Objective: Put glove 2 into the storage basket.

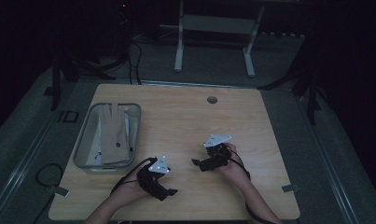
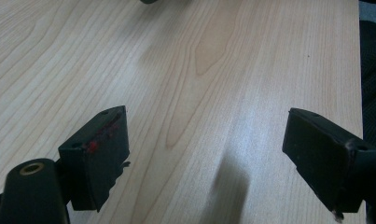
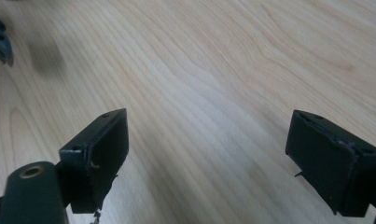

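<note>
Wooden table (image 1: pixel 185 116), pale grain, rounded corners; a round grommet hole (image 1: pixel 212 100) near its far edge.

Left gripper (image 1: pixel 169 191): held low over the near part of the table, jaws pointing right, spread wide with bare wood between them; nothing held. Red smears mark its left pad (image 2: pixel 99 140).

Right gripper (image 1: pixel 196 163): near the table's middle, jaws pointing left toward the other gripper, spread wide, nothing held. The two grippers are near each other, not touching.

Clear plastic bin (image 1: pixel 85 148): on the table's left side, just beyond the left gripper. A beige glove (image 1: pixel 114 133) lies in it, fingers pointing away, over white items too dim to identify.

Nothing lies between either gripper and the bin.

White desk frame (image 1: pixel 213 28) on the floor beyond the table; the room there is dark and hard to read. A cable (image 1: pixel 43 175) loops on the floor at left. The person's forearms are cut off at the bottom edge.
</note>
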Tool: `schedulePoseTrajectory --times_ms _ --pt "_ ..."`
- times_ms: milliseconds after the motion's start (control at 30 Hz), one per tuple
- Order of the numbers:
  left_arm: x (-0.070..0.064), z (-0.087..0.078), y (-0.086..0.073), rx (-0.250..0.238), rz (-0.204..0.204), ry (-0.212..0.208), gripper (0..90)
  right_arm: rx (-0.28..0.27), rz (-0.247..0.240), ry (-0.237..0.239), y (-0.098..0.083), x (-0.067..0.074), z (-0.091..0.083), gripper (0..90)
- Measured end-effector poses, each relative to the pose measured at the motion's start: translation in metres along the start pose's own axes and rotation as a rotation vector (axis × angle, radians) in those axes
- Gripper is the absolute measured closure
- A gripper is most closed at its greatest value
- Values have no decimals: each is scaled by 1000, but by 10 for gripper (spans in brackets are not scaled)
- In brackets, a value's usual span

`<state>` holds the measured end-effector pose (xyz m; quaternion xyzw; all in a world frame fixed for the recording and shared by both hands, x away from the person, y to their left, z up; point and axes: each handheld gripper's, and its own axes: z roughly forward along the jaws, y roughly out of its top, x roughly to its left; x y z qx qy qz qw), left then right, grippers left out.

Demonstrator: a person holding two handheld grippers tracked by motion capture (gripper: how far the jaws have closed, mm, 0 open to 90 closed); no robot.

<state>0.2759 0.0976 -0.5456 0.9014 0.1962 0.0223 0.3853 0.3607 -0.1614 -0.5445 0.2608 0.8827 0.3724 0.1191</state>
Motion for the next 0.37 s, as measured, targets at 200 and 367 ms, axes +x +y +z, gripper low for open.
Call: schedulePoseTrajectory --times_ms 200,367 --pt "1 2 0 4 1 -5 148 -7 13 -16 -8 -3 -6 131" --pt "2 3 0 0 -7 -6 148 -21 14 -24 -9 -3 -6 132"
